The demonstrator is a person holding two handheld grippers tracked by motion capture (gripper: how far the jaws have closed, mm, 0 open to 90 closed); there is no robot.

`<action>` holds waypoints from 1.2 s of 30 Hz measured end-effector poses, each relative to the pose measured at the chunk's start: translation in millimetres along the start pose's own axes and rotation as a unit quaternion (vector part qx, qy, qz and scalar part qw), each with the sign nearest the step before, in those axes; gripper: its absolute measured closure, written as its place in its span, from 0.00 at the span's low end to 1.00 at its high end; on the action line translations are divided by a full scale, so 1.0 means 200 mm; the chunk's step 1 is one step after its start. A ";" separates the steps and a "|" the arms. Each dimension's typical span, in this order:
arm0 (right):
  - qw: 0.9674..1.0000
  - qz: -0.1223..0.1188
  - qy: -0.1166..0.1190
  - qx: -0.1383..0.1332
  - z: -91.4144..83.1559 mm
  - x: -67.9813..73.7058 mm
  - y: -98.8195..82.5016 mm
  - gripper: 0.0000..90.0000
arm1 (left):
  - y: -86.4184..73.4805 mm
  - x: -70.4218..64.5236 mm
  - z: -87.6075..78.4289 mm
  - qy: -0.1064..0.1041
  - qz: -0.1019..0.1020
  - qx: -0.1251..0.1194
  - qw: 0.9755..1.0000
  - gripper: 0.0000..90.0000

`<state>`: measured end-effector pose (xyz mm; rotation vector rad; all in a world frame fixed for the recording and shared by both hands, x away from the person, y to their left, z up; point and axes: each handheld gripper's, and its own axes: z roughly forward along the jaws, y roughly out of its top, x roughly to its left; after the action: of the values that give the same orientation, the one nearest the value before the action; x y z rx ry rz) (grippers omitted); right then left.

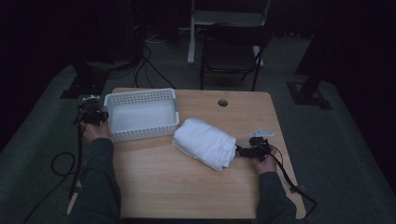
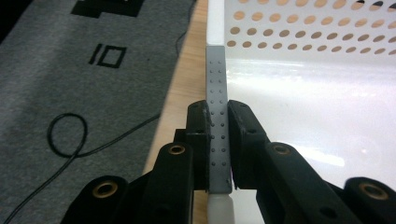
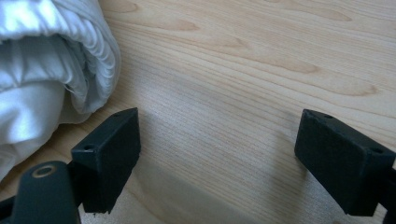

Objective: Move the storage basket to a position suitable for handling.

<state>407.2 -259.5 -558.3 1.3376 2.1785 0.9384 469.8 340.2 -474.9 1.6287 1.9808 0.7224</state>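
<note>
A white perforated basket (image 1: 140,116) stands at the back left of the wooden table (image 1: 187,186). My left gripper (image 1: 100,115) is shut on the basket's left wall; in the left gripper view the wall (image 2: 217,112) is pinched between both jaws of that gripper (image 2: 217,112). A folded white cloth (image 1: 204,142) lies in the middle of the table. My right gripper (image 1: 239,151) rests just right of the cloth, open. In the right gripper view its jaws (image 3: 217,140) stand wide over bare wood, with the cloth (image 3: 51,60) at the left edge.
A round cable hole (image 1: 222,102) is in the table near its back edge. A dark chair (image 1: 231,53) stands behind the table. Cables (image 1: 63,163) trail on the grey carpet at the left. A small white piece (image 1: 262,133) lies near the right gripper.
</note>
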 end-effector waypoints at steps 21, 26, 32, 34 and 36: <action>0.997 0.056 0.020 -0.052 -0.21 0.04 0.05 0.28 | -0.19 -0.48 -0.36 -0.205 0.172 -0.125 0.955 0.55; 0.995 0.061 0.023 -0.074 -0.30 0.10 0.07 0.23 | -0.26 -0.67 -0.40 -0.273 0.209 -0.129 0.930 0.55; 0.992 0.068 0.048 -0.092 -0.33 0.21 0.09 0.18 | -0.34 -0.87 -0.34 -0.310 0.244 -0.106 0.913 0.55; 0.992 0.070 0.047 -0.089 -0.30 0.24 0.10 0.18 | -0.36 -0.91 -0.32 -0.315 0.246 -0.106 0.911 0.55; 0.992 0.074 0.050 -0.084 -0.26 0.26 0.11 0.17 | -0.40 -0.99 -0.27 -0.322 0.257 -0.101 0.906 0.54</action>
<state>362.6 -222.9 -506.7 1.4114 2.0410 1.2405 412.0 127.2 -482.6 1.9495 0.9917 0.4498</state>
